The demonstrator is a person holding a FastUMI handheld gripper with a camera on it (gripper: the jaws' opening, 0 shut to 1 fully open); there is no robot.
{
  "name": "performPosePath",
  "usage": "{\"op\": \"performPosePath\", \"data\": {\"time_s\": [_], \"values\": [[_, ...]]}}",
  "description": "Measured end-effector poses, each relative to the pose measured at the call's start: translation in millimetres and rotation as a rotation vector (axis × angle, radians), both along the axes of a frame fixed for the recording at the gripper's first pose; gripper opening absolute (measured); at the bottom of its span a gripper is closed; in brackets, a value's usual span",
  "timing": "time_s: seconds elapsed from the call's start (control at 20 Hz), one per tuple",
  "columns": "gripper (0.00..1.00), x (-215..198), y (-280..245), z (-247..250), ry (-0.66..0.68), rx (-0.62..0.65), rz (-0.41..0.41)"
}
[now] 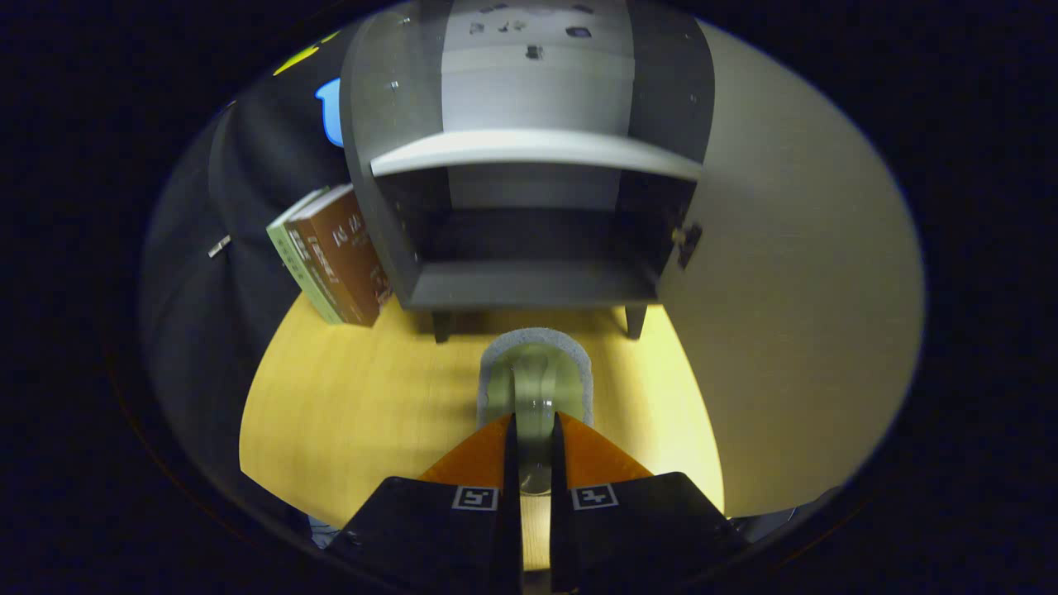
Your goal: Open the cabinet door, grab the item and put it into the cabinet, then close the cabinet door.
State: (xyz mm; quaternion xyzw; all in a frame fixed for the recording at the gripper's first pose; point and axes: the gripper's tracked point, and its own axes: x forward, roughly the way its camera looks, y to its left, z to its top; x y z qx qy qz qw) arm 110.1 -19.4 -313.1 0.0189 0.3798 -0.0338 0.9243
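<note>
Claw clamped on a glass mug's handle above the desk, open cabinet straight ahead, door swung right

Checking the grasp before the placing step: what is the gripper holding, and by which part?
The gripper is shut on a greenish mug, its fingers pinching the handle, just short of the open cabinet.

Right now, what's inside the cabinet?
The cabinet stands open, door swung right. One pale shelf crosses it; the lower bay looks bare, its rear corners too dark to tell. The gripper holds the mug ahead of it.
</note>
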Motion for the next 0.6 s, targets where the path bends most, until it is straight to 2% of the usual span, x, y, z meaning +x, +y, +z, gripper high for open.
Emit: {"op": "performPosePath", "data": {"time_s": [0.3, 0.6], "values": [[0.17, 63.1, 7.3, 107.6, -0.223, -0.007, 0.007], [0.17, 118.1, 10.7, 169.7, -0.353, -0.003, 0.022]]}}
